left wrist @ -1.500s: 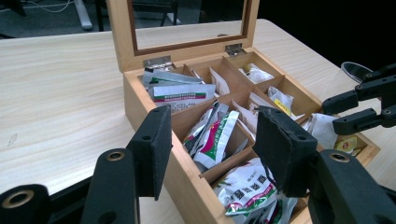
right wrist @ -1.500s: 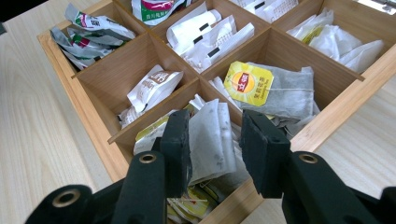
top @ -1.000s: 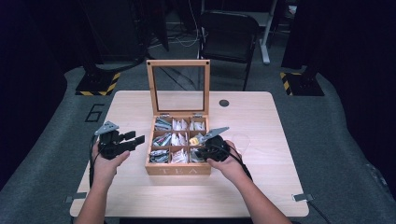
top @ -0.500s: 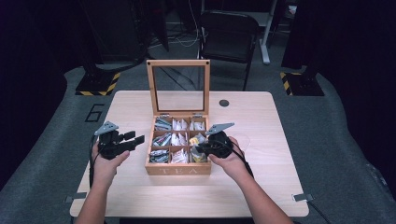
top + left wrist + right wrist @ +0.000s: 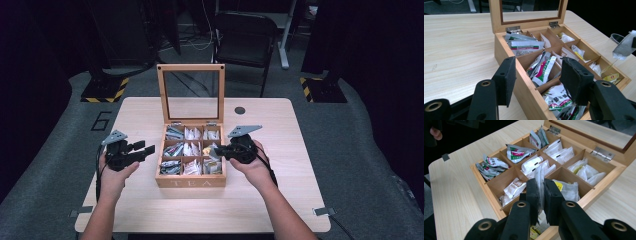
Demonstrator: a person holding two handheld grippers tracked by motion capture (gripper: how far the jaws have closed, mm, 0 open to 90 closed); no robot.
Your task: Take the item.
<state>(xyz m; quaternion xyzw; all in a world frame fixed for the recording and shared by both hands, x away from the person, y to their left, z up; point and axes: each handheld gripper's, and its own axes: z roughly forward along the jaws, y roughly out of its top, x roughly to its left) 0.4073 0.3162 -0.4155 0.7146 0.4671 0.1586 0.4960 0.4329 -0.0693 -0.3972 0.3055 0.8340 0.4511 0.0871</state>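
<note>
An open wooden tea box [image 5: 190,182] stands mid-table, its compartments packed with tea bags. My right gripper [image 5: 217,151] hovers over the box's right middle compartment, shut on a pale translucent tea bag [image 5: 538,173] that stands up between its pads [image 5: 532,192]. From the left gripper view the same tea bag [image 5: 622,47] hangs in the air beyond the box's far right corner. My left gripper [image 5: 146,149] rests just left of the box, open, jaws pointing at the box wall [image 5: 504,47] with nothing between them.
The glass-paned lid [image 5: 191,92] stands upright at the back of the box. A small dark round disc [image 5: 240,110] lies on the table behind it. A black chair [image 5: 245,37] stands past the table's far edge. Bare tabletop [image 5: 310,150] lies on both sides.
My right gripper has risen a little above the box with the tea bag still pinched in it. The left gripper has stayed put.
</note>
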